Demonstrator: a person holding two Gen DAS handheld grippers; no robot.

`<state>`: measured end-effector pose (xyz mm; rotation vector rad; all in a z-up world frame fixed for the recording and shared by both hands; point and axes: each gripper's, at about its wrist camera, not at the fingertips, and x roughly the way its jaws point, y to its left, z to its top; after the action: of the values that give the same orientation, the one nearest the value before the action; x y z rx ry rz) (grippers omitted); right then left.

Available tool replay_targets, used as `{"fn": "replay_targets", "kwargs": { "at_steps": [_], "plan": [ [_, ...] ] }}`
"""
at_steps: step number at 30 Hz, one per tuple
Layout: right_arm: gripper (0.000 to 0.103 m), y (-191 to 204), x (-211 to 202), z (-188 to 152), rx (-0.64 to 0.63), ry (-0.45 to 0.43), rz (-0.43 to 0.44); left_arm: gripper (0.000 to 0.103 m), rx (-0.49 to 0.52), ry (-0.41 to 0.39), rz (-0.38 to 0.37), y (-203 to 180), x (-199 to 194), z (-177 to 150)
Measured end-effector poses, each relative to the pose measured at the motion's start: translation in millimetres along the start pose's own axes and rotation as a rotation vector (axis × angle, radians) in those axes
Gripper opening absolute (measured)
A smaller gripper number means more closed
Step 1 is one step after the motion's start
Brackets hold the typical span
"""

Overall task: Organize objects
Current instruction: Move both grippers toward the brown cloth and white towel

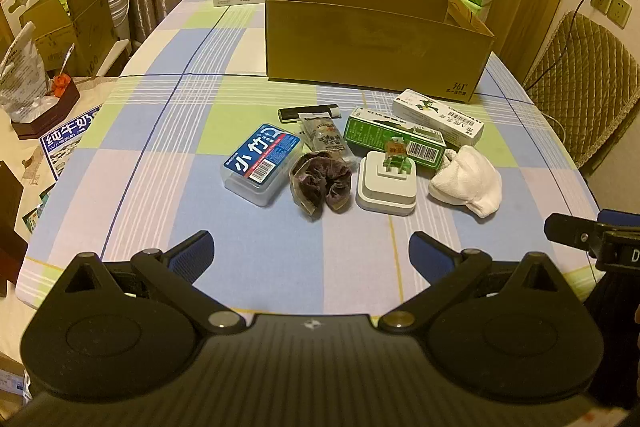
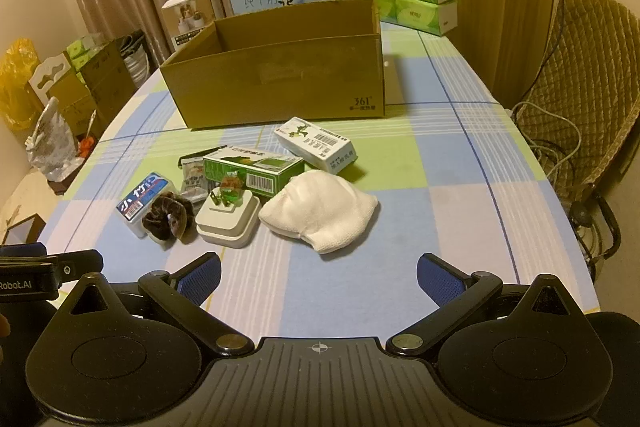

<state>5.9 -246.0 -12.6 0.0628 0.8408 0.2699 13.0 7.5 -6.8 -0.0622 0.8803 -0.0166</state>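
Left wrist view: the checked surface (image 1: 168, 131) carries an open cardboard box (image 1: 372, 47) at the back, nothing visible inside it. In front of the box lies a cluster of small things: a white cloth (image 1: 468, 181) at the right, a green carton (image 1: 394, 139) with a white carton (image 1: 438, 117) just behind it, a blue-labelled plastic case (image 1: 262, 163), a white square plug block (image 1: 387, 185), a dark scrunchie (image 1: 326, 183). The left tool (image 1: 310, 253) hovers near the front edge, fingers spread wide, holding nothing. The right tool (image 2: 319, 275) hangs likewise agape and empty, short of the cloth (image 2: 320, 215).
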Motion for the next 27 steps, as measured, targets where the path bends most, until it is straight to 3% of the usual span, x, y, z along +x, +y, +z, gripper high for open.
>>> {"fn": "replay_targets", "kwargs": {
  "at_steps": [15, 27],
  "plan": [
    [0.101, -2, 11, 0, -0.017, 0.008, 0.008, 0.102, -0.001, 0.007, 0.004, 0, 9, 3],
    [0.101, -6, 39, 5, -0.115, 0.000, 0.021, 0.098, -0.006, 0.015, -0.001, 4, 39, 14]
  ]
}}
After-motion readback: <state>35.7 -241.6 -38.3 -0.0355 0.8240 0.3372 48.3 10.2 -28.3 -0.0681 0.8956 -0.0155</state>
